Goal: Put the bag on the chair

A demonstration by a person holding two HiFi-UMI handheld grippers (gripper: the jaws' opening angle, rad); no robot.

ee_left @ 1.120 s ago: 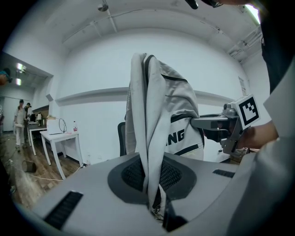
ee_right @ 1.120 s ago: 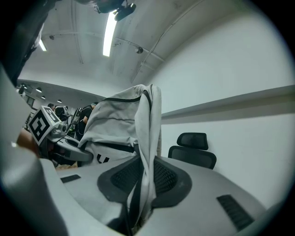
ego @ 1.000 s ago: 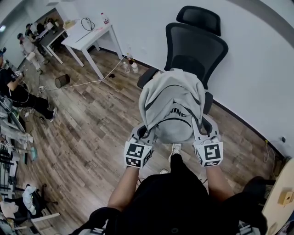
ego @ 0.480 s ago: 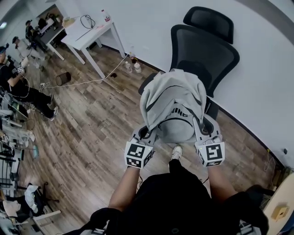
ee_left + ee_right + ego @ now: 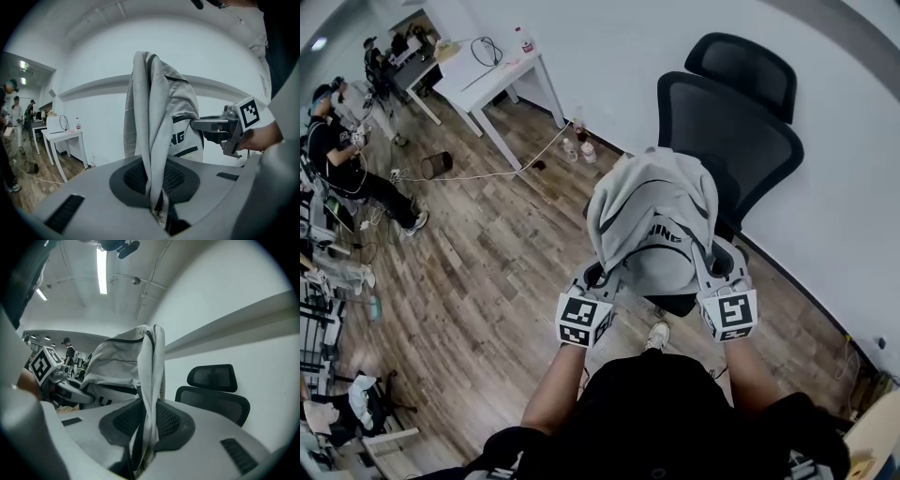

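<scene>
A grey bag (image 5: 652,220) with black trim hangs in the air between my two grippers, in front of a black mesh office chair (image 5: 731,131) that stands against the white wall. My left gripper (image 5: 598,274) is shut on a fold of the bag's left side. My right gripper (image 5: 718,262) is shut on a fold of its right side. In the left gripper view the grey fabric (image 5: 150,117) runs down into the closed jaws of the left gripper (image 5: 159,216). The right gripper view shows the bag (image 5: 126,366) pinched in the right gripper (image 5: 140,451), with the chair (image 5: 213,390) behind.
A white table (image 5: 487,70) stands at the back left, with bottles (image 5: 581,150) and a cable on the wooden floor beside it. A small bin (image 5: 436,164) sits further left. People (image 5: 337,159) are at the far left. My shoe (image 5: 656,335) is below the bag.
The bag and both grippers have come a little closer to the chair, whose seat edge now shows under the bag. Both grips are unchanged.
</scene>
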